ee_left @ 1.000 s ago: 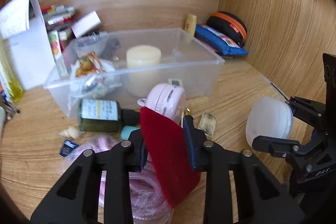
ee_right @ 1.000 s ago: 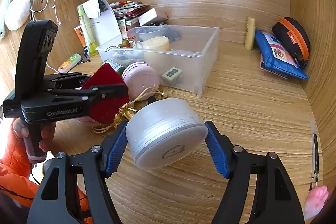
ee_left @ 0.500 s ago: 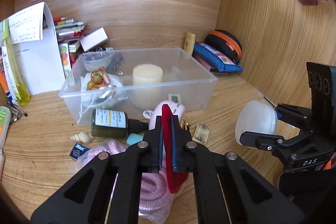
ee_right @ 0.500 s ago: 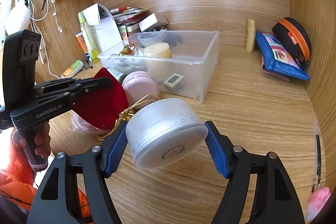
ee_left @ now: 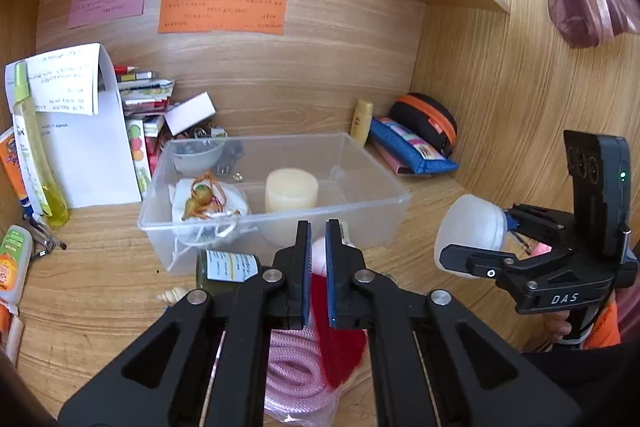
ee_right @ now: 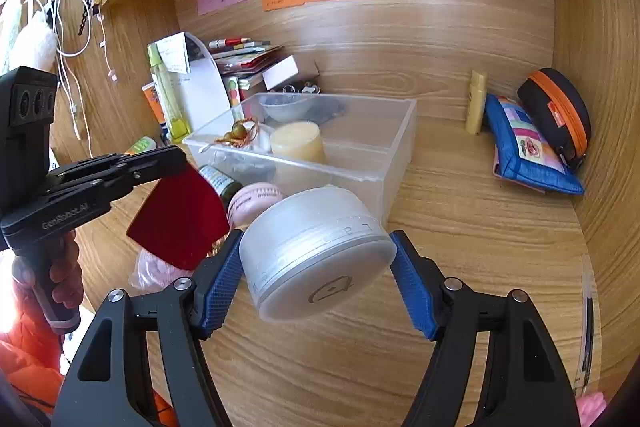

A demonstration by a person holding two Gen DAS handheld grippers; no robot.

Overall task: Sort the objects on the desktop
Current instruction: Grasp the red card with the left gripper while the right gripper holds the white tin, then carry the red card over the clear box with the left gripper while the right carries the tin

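Observation:
My left gripper (ee_left: pixel 318 239) is shut on a flat red velvet pouch (ee_left: pixel 340 343) that hangs below the jaws; it shows in the right wrist view (ee_right: pixel 180 215) at the left. My right gripper (ee_right: pixel 320 267) is shut on a frosted white round jar (ee_right: pixel 316 251), held above the desk; the jar also shows in the left wrist view (ee_left: pixel 470 235). A clear plastic box (ee_left: pixel 380 203) behind holds a cream candle (ee_left: pixel 291 190), a small bowl and a white pouch with a gourd charm (ee_left: pixel 200 195).
A green bottle (ee_left: pixel 228 267), a pink round case (ee_right: pixel 256 203), a pink rope coil (ee_left: pixel 296 371) and a shell lie in front of the box. A blue pouch (ee_right: pixel 528 151), black-orange case (ee_right: pixel 560 111) and yellow tube (ee_right: pixel 477 101) sit at right. Papers, books and bottles stand at left.
My left gripper has risen and pulled back with the red pouch, which turned edge-on. My right gripper lifted the jar slightly.

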